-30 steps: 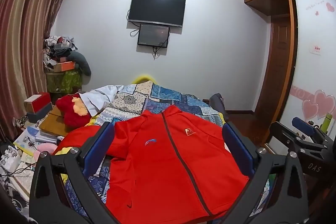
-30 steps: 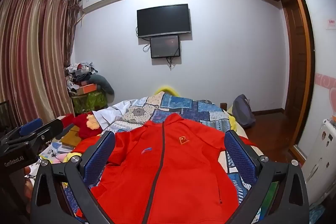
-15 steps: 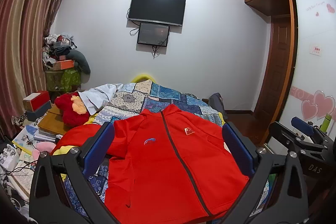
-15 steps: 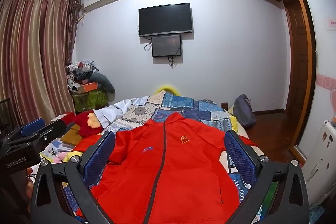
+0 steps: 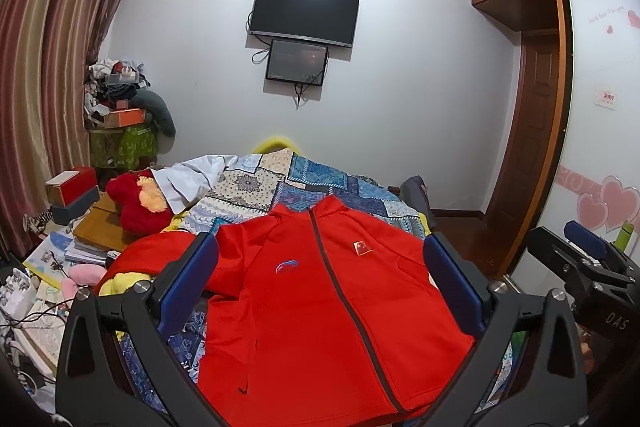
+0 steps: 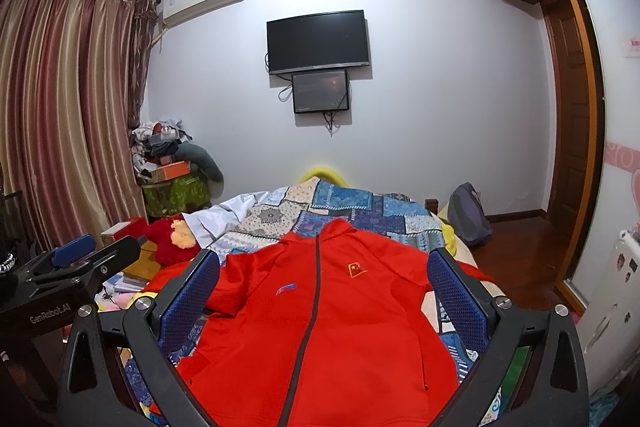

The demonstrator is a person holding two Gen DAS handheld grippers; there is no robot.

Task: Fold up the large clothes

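Red jacket [image 5: 320,307] is laid flat, front up, zipped, on patchwork quilt [image 5: 304,183]. Collar is pointed twd far wall; long axis runs away from cams. Judged soft, floppy, light: best pinched at hem corners or shoulders. L gripper [image 5: 320,287] & R gripper [image 6: 320,291] are held wide, nothing gripped.

1. The left tongs [image 5: 320,279] are tilting slightly downward, so the red jacket [image 5: 320,307] is sitting higher in their view.
2. The right tongs [image 6: 323,289] are drifting slightly, shifting the television [image 6: 318,42] rightward.
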